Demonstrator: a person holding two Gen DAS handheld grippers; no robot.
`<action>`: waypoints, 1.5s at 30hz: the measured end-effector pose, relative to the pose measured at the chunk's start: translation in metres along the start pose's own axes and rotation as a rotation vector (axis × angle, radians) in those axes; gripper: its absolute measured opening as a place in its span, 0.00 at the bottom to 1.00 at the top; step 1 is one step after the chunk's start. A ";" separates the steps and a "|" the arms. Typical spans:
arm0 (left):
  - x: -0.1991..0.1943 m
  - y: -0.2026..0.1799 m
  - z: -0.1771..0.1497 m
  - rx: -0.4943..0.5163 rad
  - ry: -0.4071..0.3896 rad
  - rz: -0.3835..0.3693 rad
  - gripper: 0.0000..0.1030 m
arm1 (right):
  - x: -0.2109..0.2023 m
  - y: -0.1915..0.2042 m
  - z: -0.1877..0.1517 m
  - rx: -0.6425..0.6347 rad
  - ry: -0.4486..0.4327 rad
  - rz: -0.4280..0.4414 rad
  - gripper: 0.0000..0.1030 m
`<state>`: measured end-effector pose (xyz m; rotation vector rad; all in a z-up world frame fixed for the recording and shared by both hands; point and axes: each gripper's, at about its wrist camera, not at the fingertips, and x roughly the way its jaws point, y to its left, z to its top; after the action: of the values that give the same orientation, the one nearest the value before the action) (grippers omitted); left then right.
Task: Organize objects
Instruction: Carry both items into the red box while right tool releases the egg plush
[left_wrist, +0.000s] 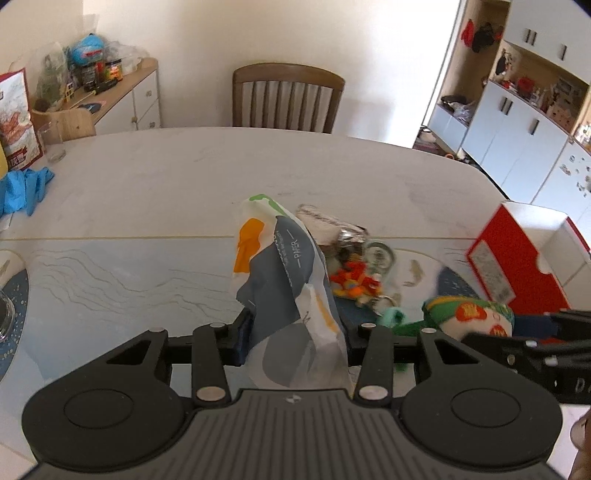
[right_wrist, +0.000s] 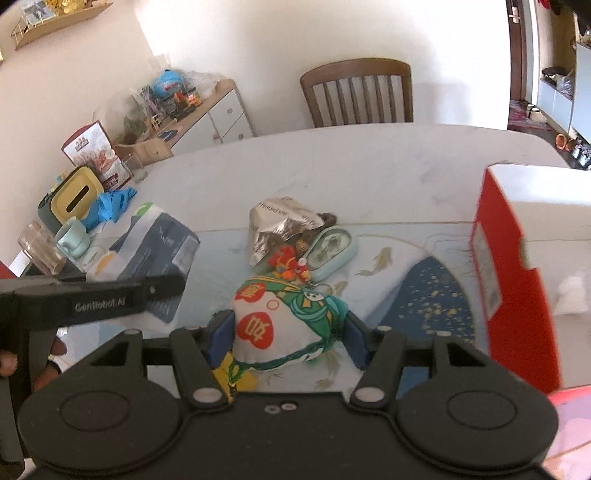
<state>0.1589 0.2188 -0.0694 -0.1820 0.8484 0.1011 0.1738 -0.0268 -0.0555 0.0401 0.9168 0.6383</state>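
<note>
Above the table (left_wrist: 155, 177), each tool is clamped: left (left_wrist: 295, 338) on a grey-and-orange paper packet (left_wrist: 284, 273), right (right_wrist: 288, 338) on a green-trimmed pouch (right_wrist: 280, 325).

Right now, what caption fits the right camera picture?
Right gripper clutches a white, green-trimmed cloth pouch above the pale table.

A grey, white and orange paper pack (left_wrist: 291, 295) stands upright on the left. Right of it a cloth pouch (right_wrist: 280, 325) with red and green print tilts. Farther off lie a crumpled foil bag (right_wrist: 280, 225), a red toy keychain (right_wrist: 290, 264) and a pale green tin (right_wrist: 330, 253).

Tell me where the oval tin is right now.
In the right wrist view, the oval tin lies mid-table, right of the foil bag, beyond the right gripper.
</note>
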 end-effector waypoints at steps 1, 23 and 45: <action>-0.003 -0.005 0.000 0.004 0.002 -0.006 0.41 | -0.004 -0.002 0.000 0.002 -0.004 0.001 0.58; -0.034 -0.143 0.016 0.162 -0.007 -0.163 0.42 | -0.089 -0.081 0.013 0.022 -0.119 -0.015 0.58; -0.002 -0.271 0.045 0.296 -0.002 -0.223 0.42 | -0.137 -0.200 0.044 0.012 -0.199 -0.146 0.59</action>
<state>0.2346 -0.0374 -0.0064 0.0029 0.8261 -0.2324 0.2460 -0.2525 0.0116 0.0460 0.7235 0.4839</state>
